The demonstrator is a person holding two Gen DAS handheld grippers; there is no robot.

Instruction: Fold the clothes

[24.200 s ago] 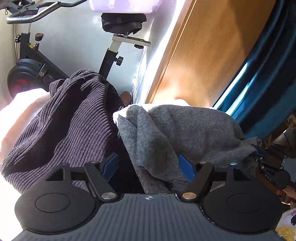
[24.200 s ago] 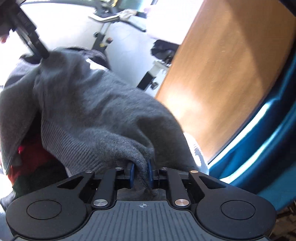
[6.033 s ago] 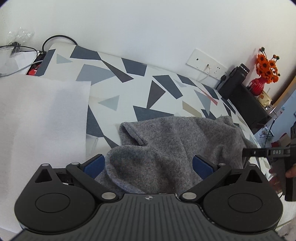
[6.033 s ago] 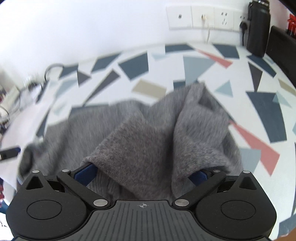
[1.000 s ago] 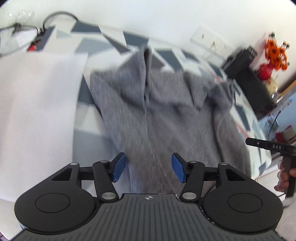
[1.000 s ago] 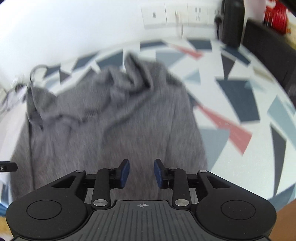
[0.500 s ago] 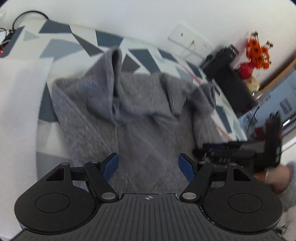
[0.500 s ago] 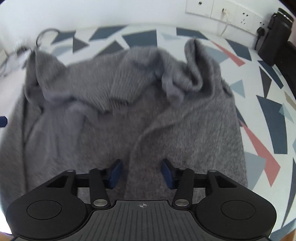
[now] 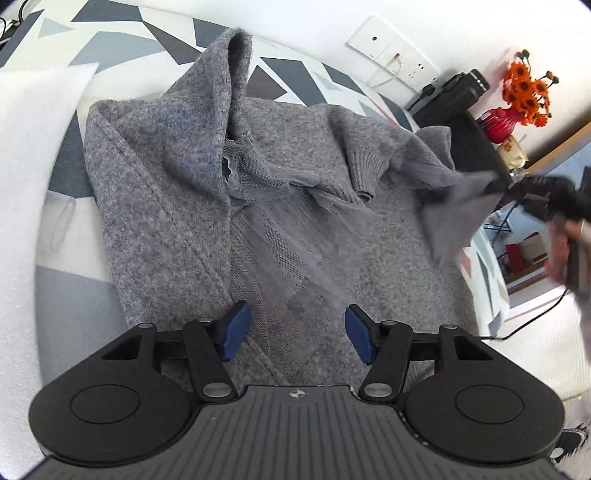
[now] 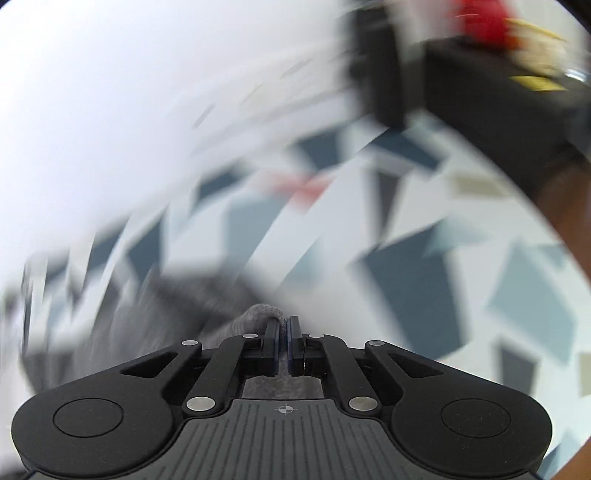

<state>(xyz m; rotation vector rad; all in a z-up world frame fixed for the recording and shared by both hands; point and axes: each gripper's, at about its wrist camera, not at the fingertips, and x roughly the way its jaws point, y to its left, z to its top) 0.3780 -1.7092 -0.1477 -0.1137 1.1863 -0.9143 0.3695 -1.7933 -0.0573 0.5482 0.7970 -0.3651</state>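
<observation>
A grey knit sweater [image 9: 177, 177] lies spread on the patterned table cover [image 9: 110, 22], with a thin mesh layer [image 9: 266, 206] showing at its middle. My left gripper [image 9: 297, 334] hovers over the sweater's near middle. Its jaws stand apart and are closing, with fabric below them but no pad pressing on it. At the right, my right gripper [image 9: 495, 181] pulls a flap of the sweater outward. In the blurred right wrist view, my right gripper [image 10: 282, 328] is shut on a fold of the grey sweater [image 10: 258, 314].
A white foam sheet [image 9: 29, 122] covers the table's left side. Wall sockets [image 9: 391, 55], a black bottle [image 9: 469, 79], a dark cabinet [image 9: 461, 122] and a red vase with orange flowers [image 9: 502, 118] stand at the back right. A person's hand [image 9: 565, 251] holds the right gripper.
My right gripper has shut on the sweater's fabric and swung fast to the right, lifting a flap. My left gripper has sunk closer to the sweater, its jaws a little narrower than half a second ago.
</observation>
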